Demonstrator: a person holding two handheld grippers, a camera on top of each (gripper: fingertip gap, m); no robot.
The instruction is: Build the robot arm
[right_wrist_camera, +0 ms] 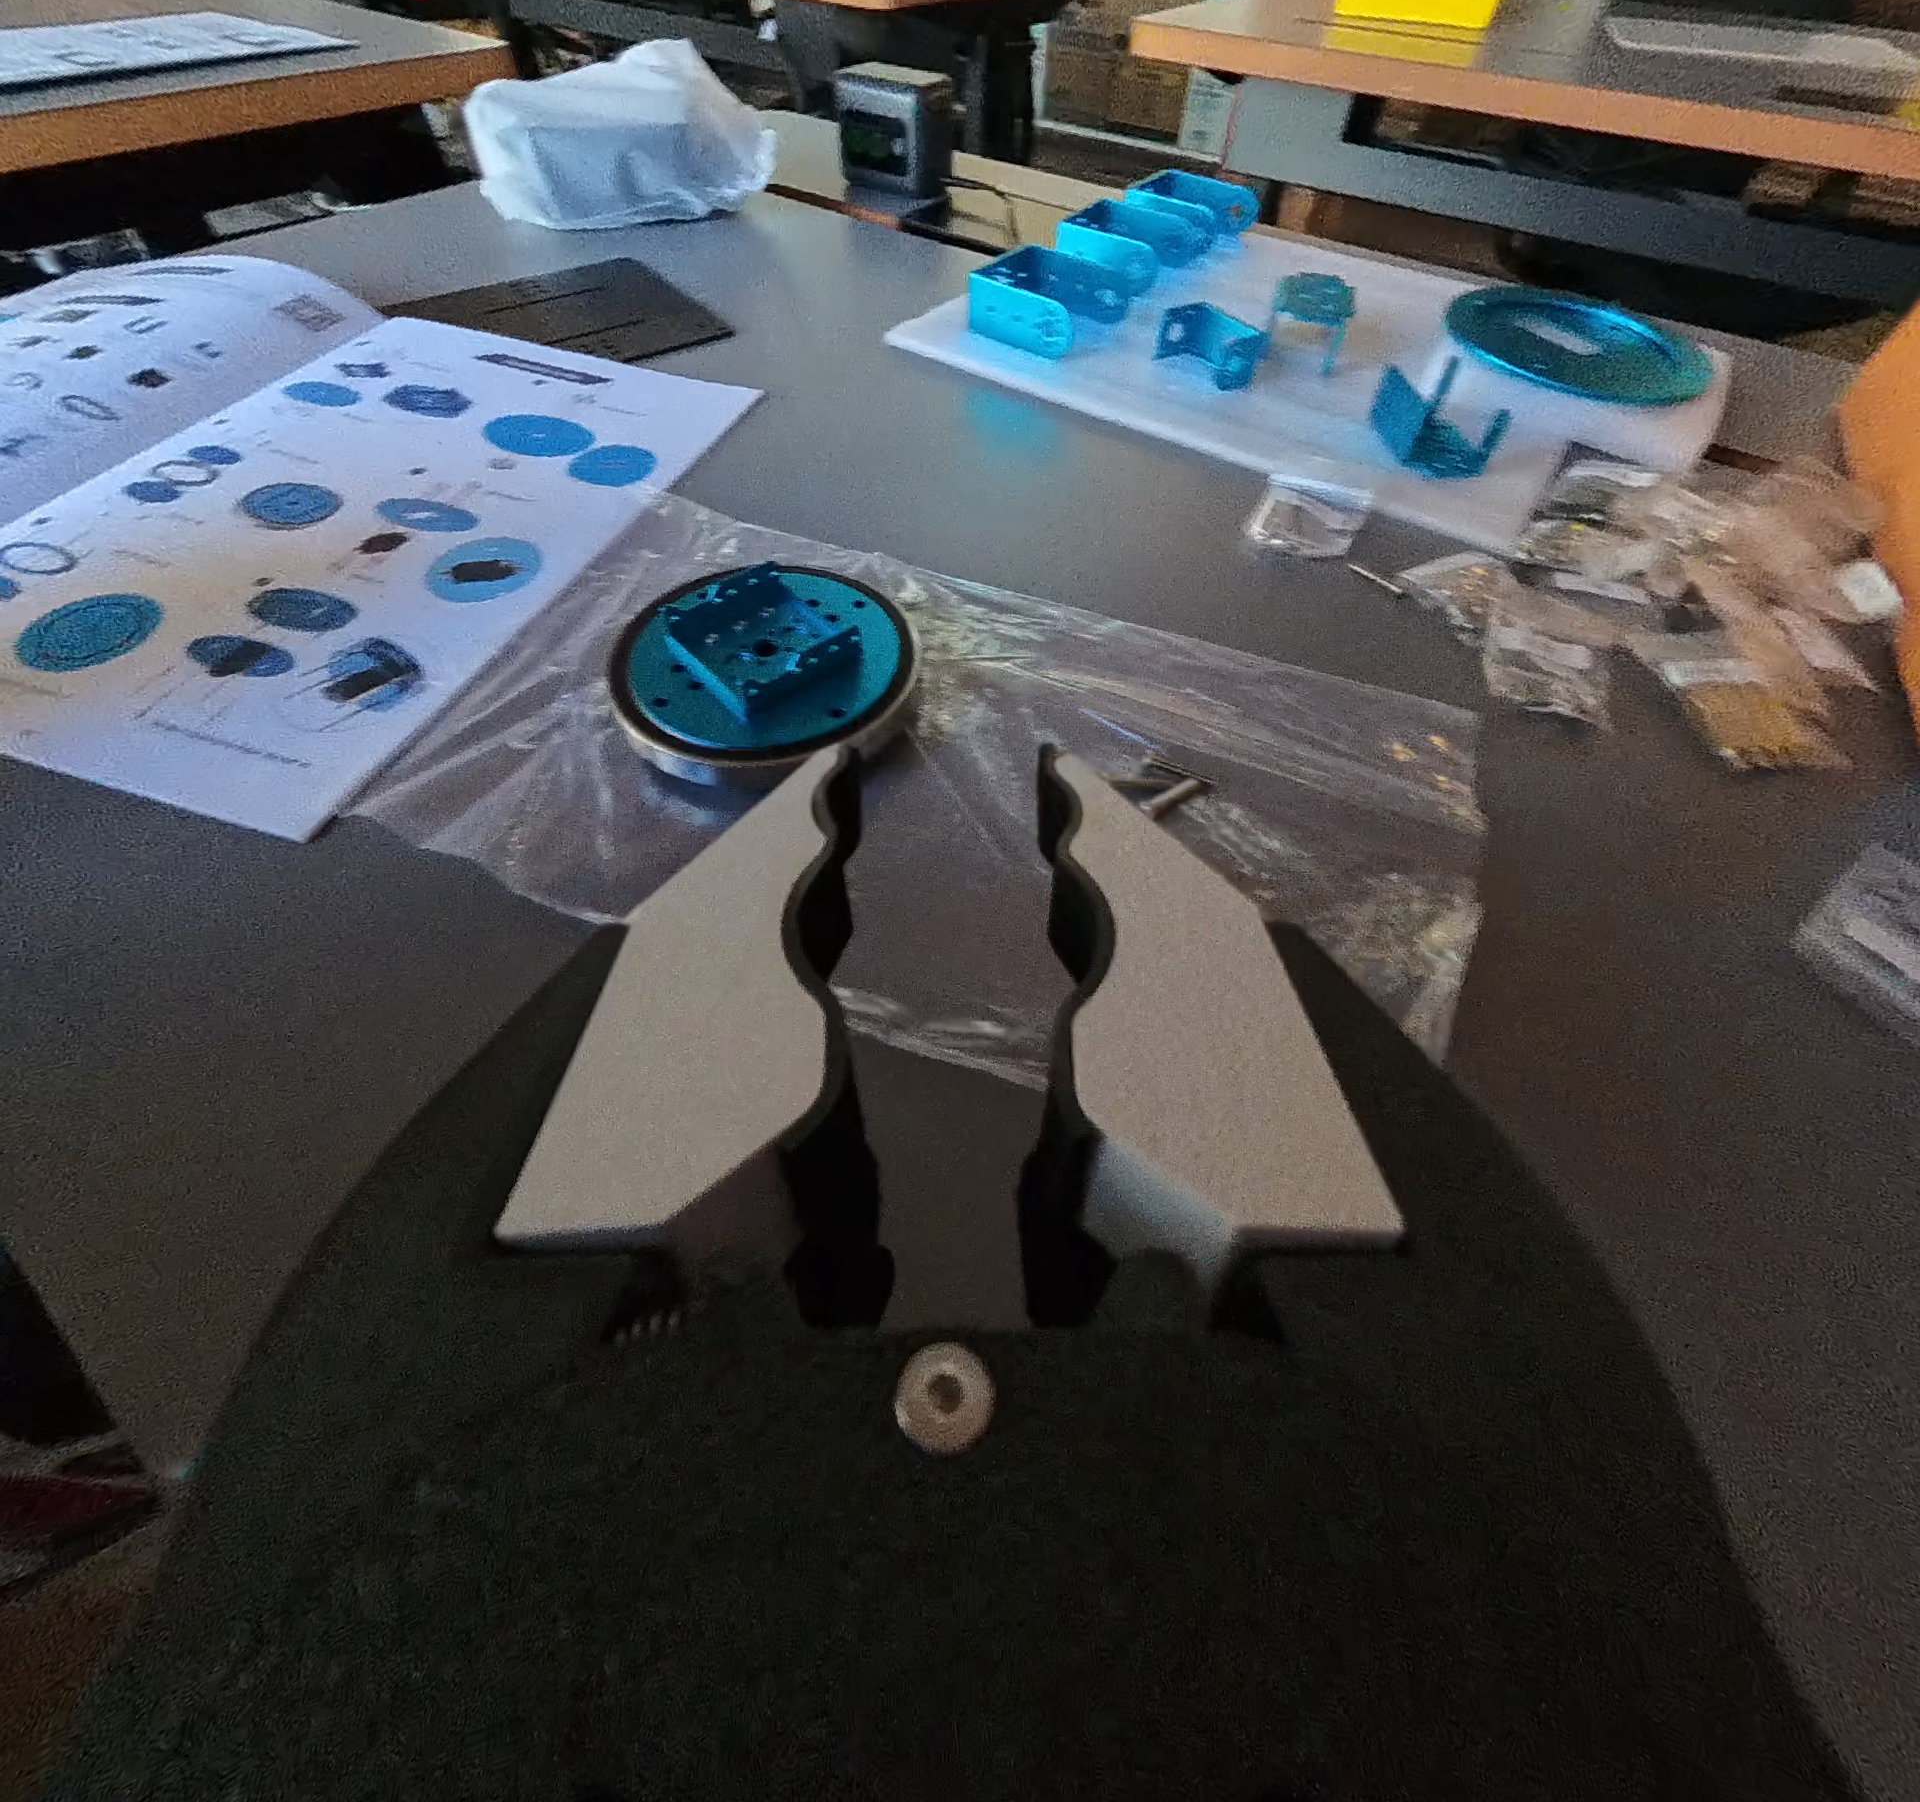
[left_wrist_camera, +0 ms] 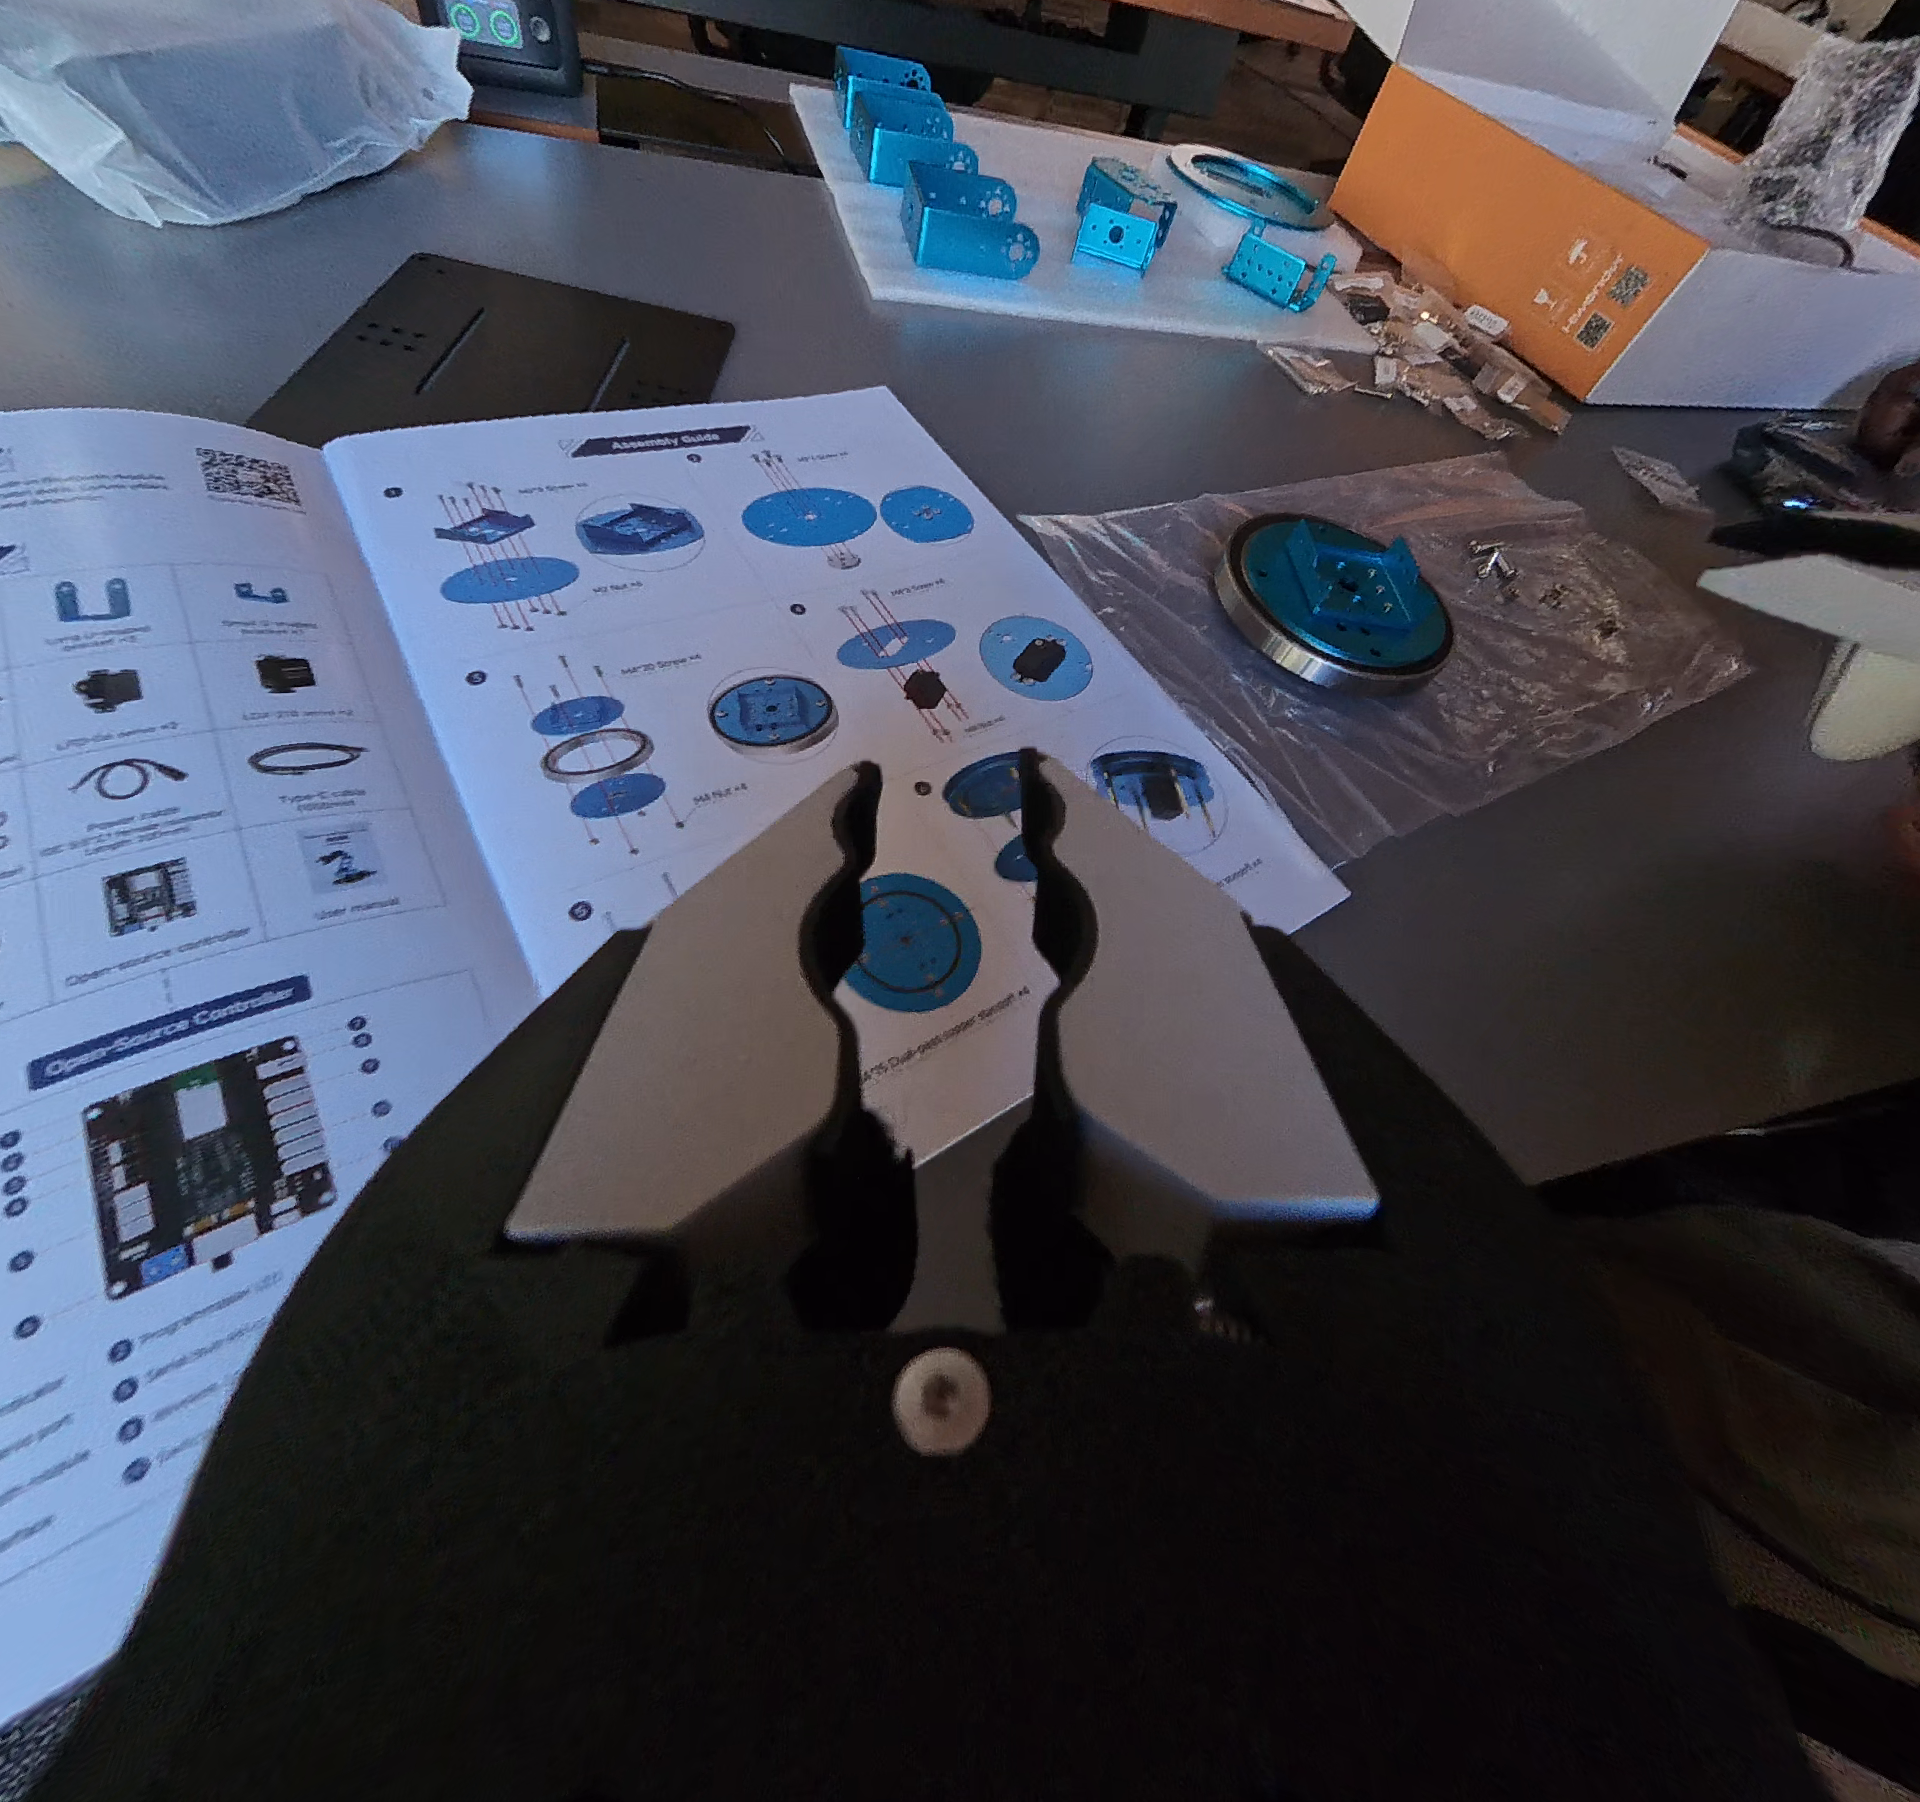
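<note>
1. Blue round metal disc with a silver rim and a square blue bracket on top (right_wrist_camera: 764, 656) lies flat on a clear plastic bag (right_wrist_camera: 1247, 817), just above and left of the right tongs (right_wrist_camera: 945, 765) in the right wrist view.
2. Right tongs: jaws parted, nothing between them, tips above the bag and near the disc's rim, not touching it.
3. Left tongs (left_wrist_camera: 951, 776): jaws likewise parted and empty, hovering over the open white illustrated booklet (left_wrist_camera: 623, 609) at frame centre.
4. In the left wrist view the disc (left_wrist_camera: 1335, 599) sits at right centre, well apart from those tongs, with small loose screws (left_wrist_camera: 1496, 563) just right of it on the bag.
5. Farther up, blue folded metal brackets (left_wrist_camera: 935, 183) stand on a white foam sheet (left_wrist_camera: 1039, 298).
6. An orange-and-white cardboard box (left_wrist_camera: 1507, 246) sits upper right on the grey bench (left_wrist_camera: 935, 370).
</note>
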